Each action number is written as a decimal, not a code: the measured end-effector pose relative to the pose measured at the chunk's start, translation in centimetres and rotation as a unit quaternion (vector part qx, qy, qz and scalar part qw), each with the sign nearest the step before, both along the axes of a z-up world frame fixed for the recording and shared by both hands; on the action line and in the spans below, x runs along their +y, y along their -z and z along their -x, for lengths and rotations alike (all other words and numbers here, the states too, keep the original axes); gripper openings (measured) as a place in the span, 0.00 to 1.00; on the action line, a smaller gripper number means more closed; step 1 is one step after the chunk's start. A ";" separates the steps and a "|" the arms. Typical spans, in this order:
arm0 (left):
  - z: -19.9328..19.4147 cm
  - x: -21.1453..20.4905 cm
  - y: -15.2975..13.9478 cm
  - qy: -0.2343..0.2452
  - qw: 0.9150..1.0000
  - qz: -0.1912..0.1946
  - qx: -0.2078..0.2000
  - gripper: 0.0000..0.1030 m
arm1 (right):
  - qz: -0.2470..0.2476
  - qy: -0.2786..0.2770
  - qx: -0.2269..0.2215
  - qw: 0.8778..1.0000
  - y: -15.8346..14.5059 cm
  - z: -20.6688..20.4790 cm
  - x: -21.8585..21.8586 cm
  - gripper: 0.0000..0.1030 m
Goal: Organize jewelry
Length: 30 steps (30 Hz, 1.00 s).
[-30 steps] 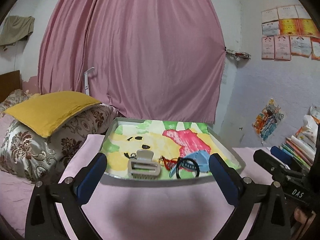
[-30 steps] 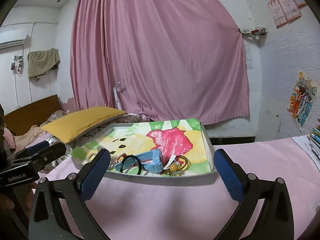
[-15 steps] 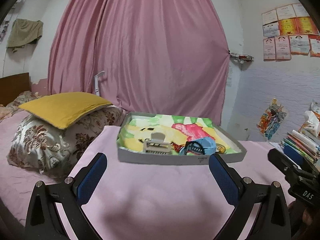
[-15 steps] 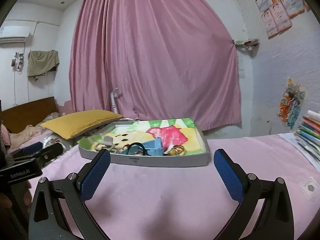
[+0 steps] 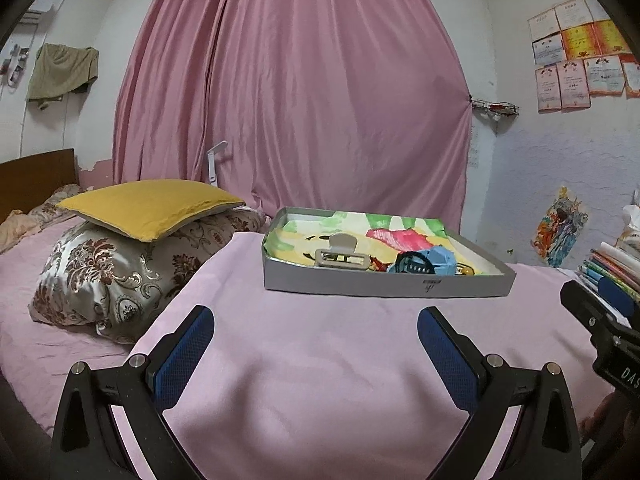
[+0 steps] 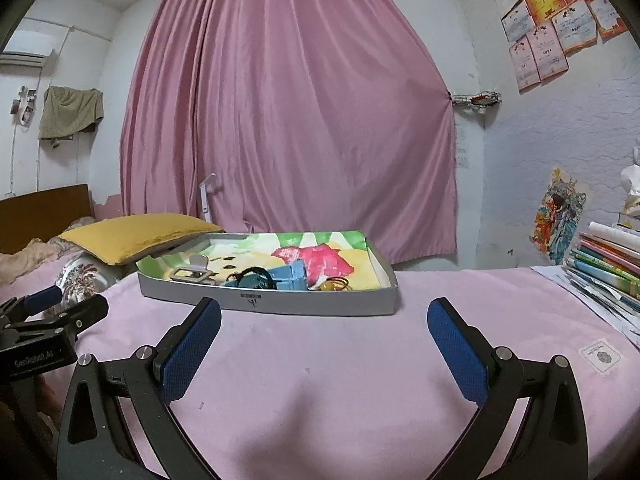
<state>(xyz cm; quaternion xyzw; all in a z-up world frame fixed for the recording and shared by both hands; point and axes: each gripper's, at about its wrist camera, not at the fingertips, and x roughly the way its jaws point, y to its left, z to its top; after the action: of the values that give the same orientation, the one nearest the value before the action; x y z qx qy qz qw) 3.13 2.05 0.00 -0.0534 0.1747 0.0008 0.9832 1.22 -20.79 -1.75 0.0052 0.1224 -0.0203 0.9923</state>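
Observation:
A shallow grey tray (image 5: 384, 286) with a colourful drawing inside lies on the pink bedspread; it also shows in the right wrist view (image 6: 280, 304). In it lie a grey hair claw clip (image 5: 340, 256), a black band (image 5: 412, 266) on a blue piece (image 5: 440, 258), and gold rings (image 6: 338, 283). The clip (image 6: 192, 272) and blue piece (image 6: 288, 274) show in the right view too. My left gripper (image 5: 316, 344) is open and empty, well short of the tray. My right gripper (image 6: 324, 340) is open and empty, just before the tray's near wall.
A yellow cushion (image 5: 148, 206) on a patterned pillow (image 5: 112, 276) lies left of the tray. Stacked books (image 6: 608, 268) stand at the right edge of the bed. A pink curtain (image 5: 296, 100) hangs behind. A small sticker (image 6: 600, 356) lies on the bedspread at right.
Both grippers have pulled back from and dropped lower than the tray, so it now looks farther and is seen side-on. Both stay open and empty.

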 end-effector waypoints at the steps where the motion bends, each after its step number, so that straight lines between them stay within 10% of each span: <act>1: 0.0 0.0 0.1 -0.001 1.000 0.000 0.002 0.99 | 0.001 0.000 0.003 1.000 0.0 -0.1 0.1 0.99; 30: -0.3 0.2 0.8 0.006 1.000 -0.002 0.020 0.99 | 0.030 0.001 0.022 0.999 0.4 -0.3 1.4 0.98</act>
<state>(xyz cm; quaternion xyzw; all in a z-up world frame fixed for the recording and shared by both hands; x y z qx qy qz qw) 3.46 2.23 -0.84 -0.0508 0.1947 -0.0034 0.9795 1.57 -19.41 -2.10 -0.0247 0.1432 -0.0250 0.9891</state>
